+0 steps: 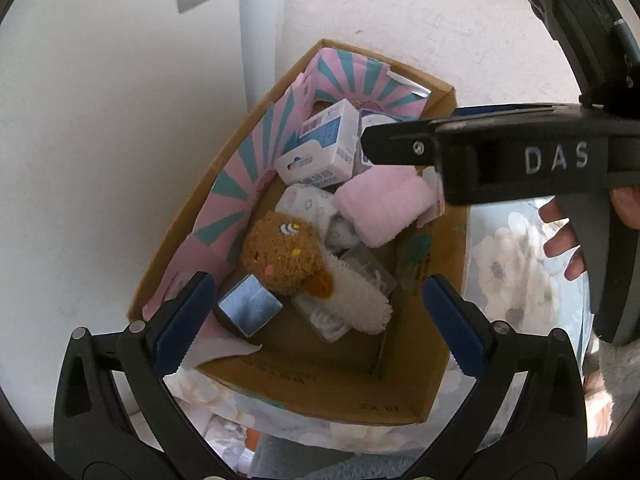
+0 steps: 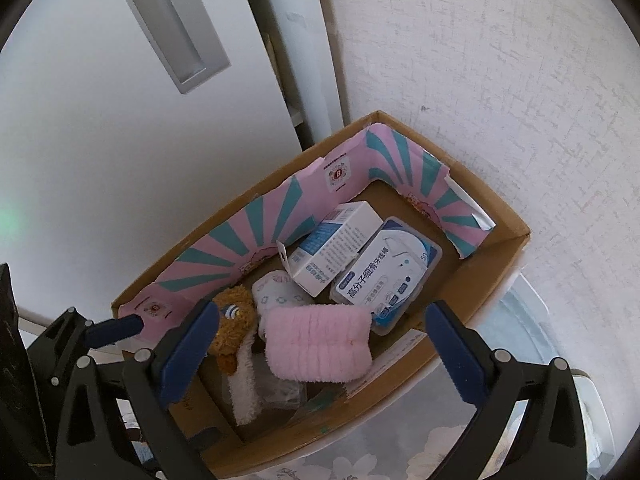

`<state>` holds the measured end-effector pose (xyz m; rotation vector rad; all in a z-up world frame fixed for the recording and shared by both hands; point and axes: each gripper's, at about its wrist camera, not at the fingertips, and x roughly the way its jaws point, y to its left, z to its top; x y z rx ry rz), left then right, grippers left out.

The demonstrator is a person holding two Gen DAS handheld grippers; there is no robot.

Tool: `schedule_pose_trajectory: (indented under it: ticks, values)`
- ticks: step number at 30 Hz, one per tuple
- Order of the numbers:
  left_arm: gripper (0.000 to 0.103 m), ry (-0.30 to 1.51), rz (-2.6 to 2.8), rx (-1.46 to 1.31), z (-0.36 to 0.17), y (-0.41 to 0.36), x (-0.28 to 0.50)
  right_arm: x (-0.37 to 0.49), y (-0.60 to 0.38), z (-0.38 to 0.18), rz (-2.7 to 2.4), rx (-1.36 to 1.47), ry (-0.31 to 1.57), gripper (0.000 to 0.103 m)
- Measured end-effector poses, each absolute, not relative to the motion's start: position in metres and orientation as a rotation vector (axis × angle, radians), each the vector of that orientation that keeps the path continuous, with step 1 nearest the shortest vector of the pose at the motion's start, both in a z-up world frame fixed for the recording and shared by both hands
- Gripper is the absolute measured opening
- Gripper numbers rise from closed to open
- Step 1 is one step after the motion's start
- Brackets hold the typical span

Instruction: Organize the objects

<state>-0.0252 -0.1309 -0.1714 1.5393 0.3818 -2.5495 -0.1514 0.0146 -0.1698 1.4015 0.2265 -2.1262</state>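
A pale plastered wall (image 1: 400,20) and a white door panel with a recessed handle fill the background of the left wrist view, and below them a cardboard box (image 1: 420,396) rests on a floral-printed cloth (image 1: 516,264). The left claw (image 1: 316,328) hangs over the box with its jaws wide apart and nothing between the pads. Inside the box lie a brown plush toy (image 1: 280,256), a shiny blue cube (image 1: 248,310), a pink fuzzy cloth (image 1: 380,208) and a white-and-blue carton (image 1: 320,144), all hemmed in by a pink-and-teal striped liner (image 1: 248,164). The right-hand tool crosses the upper right of the frame, a hand (image 1: 560,240) on its grip.

In the right wrist view the same wall and door stand behind the box (image 2: 500,248). The right claw (image 2: 316,340) is likewise spread open and empty, just above the pink fuzzy cloth (image 2: 316,344). Beside it a flosser case (image 2: 388,272) leans against the carton (image 2: 336,244), and the plush toy (image 2: 232,320) sits by the left pad.

The items appear already gathered in the box. The risk I see is in the pile itself: things lean loosely on each other, so a careless withdrawal could snag the soft cloth or plush on a serrated pad and drag it out, or nudge the thin liner over.
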Motion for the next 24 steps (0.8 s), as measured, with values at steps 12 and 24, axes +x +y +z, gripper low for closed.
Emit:
schedule_pose_trajectory:
  ticks: [12, 24]
  values:
    - [0.103, 0.219, -2.728, 1.592, -0.132, -0.131, -0.054, -0.154, 0.035, -0.131, -2.326, 1.387, 0.09, 0.102]
    - [0.103, 0.153, -2.953, 1.483, -0.065, -0.116, -0.077, -0.105, 0.116, -0.051, -2.737, 1.348, -0.142, 0.103]
